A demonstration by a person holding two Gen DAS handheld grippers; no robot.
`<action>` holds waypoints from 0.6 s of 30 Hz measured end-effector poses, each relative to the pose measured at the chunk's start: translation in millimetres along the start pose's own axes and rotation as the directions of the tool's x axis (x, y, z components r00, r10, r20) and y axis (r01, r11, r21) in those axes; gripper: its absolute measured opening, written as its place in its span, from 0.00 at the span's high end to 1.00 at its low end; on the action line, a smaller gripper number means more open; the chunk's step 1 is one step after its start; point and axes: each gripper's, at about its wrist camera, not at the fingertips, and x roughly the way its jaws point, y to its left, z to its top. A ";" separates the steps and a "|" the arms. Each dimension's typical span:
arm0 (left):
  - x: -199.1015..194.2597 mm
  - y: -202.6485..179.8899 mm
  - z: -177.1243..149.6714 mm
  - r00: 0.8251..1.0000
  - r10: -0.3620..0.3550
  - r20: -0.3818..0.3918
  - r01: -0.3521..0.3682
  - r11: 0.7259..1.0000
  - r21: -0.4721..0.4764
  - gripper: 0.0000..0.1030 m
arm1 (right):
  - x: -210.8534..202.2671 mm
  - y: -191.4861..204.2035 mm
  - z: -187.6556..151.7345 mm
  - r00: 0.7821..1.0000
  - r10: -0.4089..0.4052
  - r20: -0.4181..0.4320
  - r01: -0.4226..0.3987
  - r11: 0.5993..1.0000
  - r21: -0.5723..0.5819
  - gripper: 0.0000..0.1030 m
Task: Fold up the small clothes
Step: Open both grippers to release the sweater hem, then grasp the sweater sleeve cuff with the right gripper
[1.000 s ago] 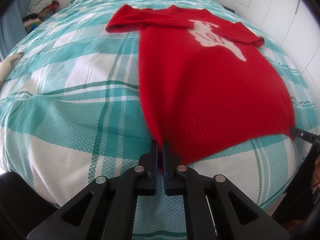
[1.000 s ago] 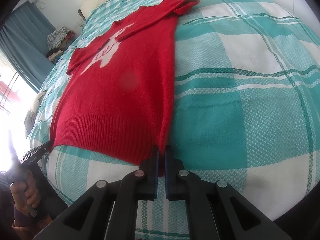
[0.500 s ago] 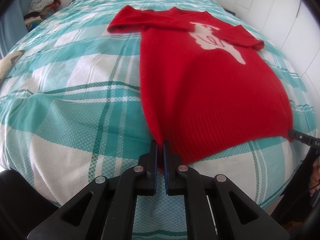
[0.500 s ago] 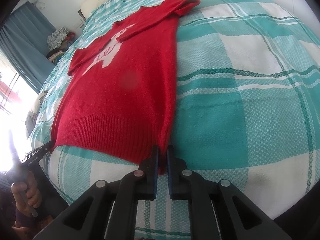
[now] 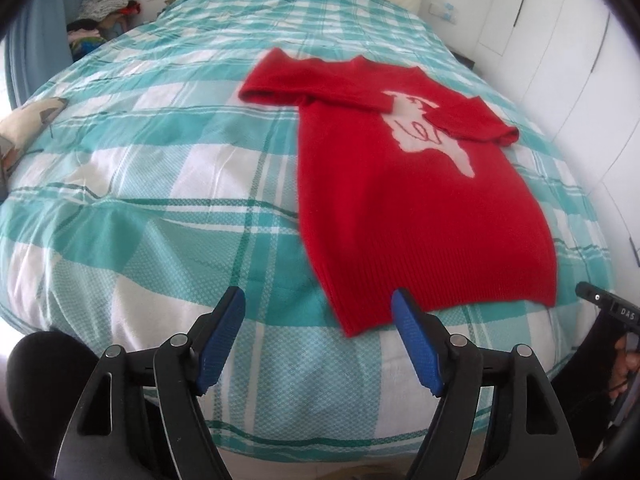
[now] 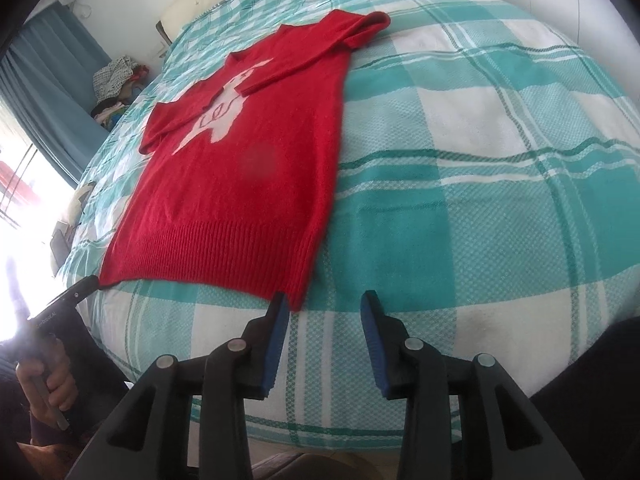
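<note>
A small red sweater (image 5: 416,208) (image 6: 256,168) with a pale animal figure on its chest lies flat on the bed, both sleeves folded across the front. My left gripper (image 5: 318,304) hovers just above the sweater's near left hem corner, jaws opening wide, its pads clear of the cloth. My right gripper (image 6: 324,304) is over the near right hem corner, jaws opening, the corner lying by the left pad without being pinched. Each gripper's tip shows at the edge of the other's view.
The bed wears a teal and white checked cover (image 5: 168,184) (image 6: 480,152). A heap of clothes (image 5: 104,4) sits beyond the bed's far left corner beside a blue curtain (image 6: 52,92). White wardrobe doors (image 5: 568,48) stand to the right. A person's hand (image 6: 48,376) grips the left tool.
Both grippers were shut on the sweater's hem corners; now both have let go and opened, and both have lifted slightly. The sweater lies flat on the bed.
</note>
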 end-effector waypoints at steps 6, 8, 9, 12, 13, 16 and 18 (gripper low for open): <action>-0.8 18.0 38.9 0.978 0.127 0.163 -0.114 0.989 -0.090 0.15 | -45.7 25.5 67.5 0.953 -0.181 0.241 0.240 0.940 -0.242 0.53; 6.9 21.5 44.6 0.962 0.183 0.204 -0.161 0.980 -0.121 0.14 | -40.7 39.7 98.9 0.939 -0.190 0.286 0.280 0.905 -0.319 0.50; 11.5 23.5 45.1 0.955 0.205 0.216 -0.179 0.975 -0.135 0.14 | -32.5 47.8 114.4 0.940 -0.181 0.288 0.282 0.889 -0.362 0.45; 26.2 32.3 38.3 0.943 0.247 0.224 -0.214 0.964 -0.160 0.14 | 8.6 72.7 156.6 0.975 -0.063 0.214 0.163 0.858 -0.488 0.44; 31.2 34.5 36.2 0.941 0.268 0.209 -0.238 0.958 -0.157 0.14 | 26.3 80.7 168.4 0.984 -0.030 0.176 0.120 0.843 -0.524 0.44; 36.1 38.3 36.1 0.937 0.295 0.189 -0.271 0.952 -0.145 0.14 | 80.6 109.2 190.5 0.993 -0.012 0.114 0.082 0.772 -0.631 0.44; 33.4 38.0 36.0 0.928 0.311 0.206 -0.286 0.947 -0.145 0.14 | 113.4 126.0 198.8 0.996 -0.011 0.086 0.066 0.743 -0.666 0.44</action>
